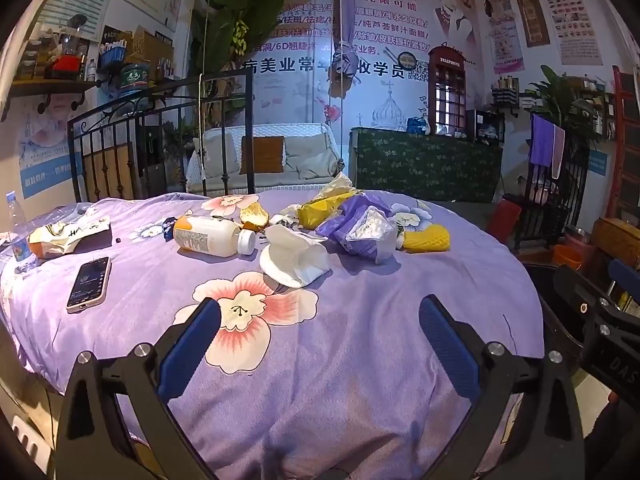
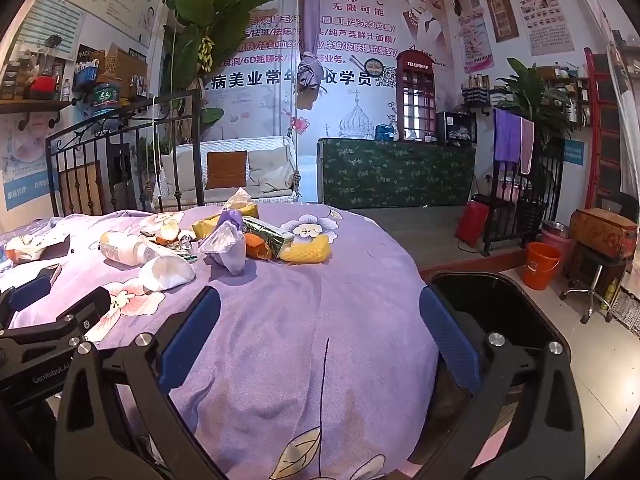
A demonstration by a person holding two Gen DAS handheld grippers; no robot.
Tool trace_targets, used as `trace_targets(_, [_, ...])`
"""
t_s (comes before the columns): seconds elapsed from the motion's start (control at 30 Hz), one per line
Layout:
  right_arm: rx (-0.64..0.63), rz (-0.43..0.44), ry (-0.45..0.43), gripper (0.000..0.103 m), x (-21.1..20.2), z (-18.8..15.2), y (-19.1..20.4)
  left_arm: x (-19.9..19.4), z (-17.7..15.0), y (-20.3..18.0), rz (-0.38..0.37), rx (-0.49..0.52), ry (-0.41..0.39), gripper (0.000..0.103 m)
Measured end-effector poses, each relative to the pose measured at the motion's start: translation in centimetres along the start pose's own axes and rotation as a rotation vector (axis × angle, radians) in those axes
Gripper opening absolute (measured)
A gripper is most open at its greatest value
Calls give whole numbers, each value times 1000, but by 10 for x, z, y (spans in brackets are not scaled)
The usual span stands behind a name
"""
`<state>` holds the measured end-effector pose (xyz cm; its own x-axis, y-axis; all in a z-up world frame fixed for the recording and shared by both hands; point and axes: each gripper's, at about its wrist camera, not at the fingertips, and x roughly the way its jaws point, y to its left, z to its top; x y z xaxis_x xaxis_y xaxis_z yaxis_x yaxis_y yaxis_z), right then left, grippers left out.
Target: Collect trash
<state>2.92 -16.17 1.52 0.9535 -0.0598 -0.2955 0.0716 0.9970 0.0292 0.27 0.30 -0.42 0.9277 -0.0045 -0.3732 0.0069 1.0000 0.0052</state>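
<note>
Lying sideways, the bottle (image 1: 214, 236) points its cap right.

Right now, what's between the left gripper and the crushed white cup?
Only bare purple cloth with a printed flower lies between the open left gripper and the crushed white cup, seen in the left wrist view.

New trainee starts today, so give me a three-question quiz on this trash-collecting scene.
1. True or false: the left gripper holds trash.
2. Which lies nearest the left gripper: A) white crumpled cup B) yellow foam net C) capped bottle?
3. Fill in: the black bin stands beside the bed, on the ___ gripper's side.

Key: 1 false; 2 A; 3 right.
</note>
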Motion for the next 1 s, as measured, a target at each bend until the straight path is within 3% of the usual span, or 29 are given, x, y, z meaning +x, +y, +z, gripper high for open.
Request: trace_targets(1.0, [3,-17,7,98,-3,-2,3,1,-5,1,-2,-8,6,98])
